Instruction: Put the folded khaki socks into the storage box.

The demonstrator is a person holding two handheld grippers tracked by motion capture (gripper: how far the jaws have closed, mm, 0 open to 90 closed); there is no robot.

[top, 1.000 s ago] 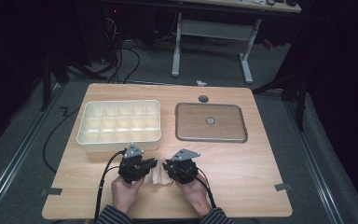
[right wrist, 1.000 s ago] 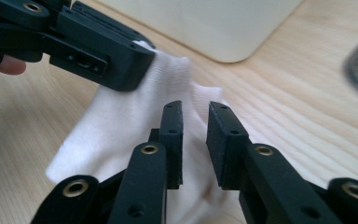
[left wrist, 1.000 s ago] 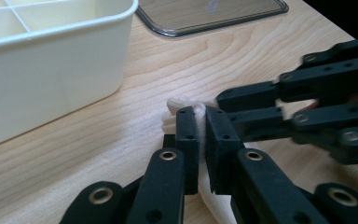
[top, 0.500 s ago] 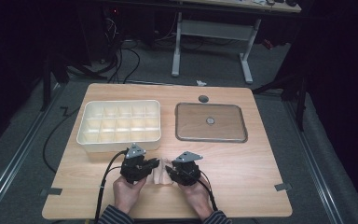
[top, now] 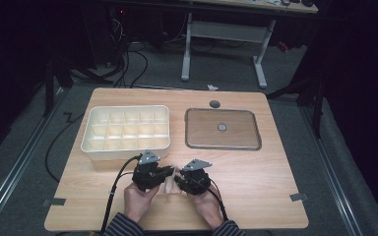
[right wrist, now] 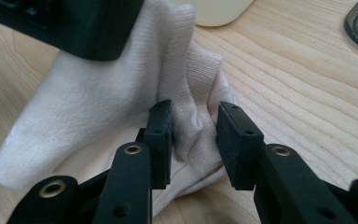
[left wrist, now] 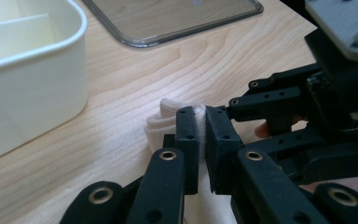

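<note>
left gripper (left wrist: 197, 135) pinches a fold of the cream sock (right wrist: 121, 93), apparently lifting it; right gripper (right wrist: 193, 135) sits parted astride a lower ridge, poised to clamp for folding.

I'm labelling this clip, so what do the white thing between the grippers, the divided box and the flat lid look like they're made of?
The sock looks like soft knitted cotton or a blend: fine ribbed weave, limp folds. The divided box looks like cream moulded plastic, smooth with rounded corners. The flat lid seems clear, glossy plastic, since wood tone shows through; glass cannot be ruled out.
</note>
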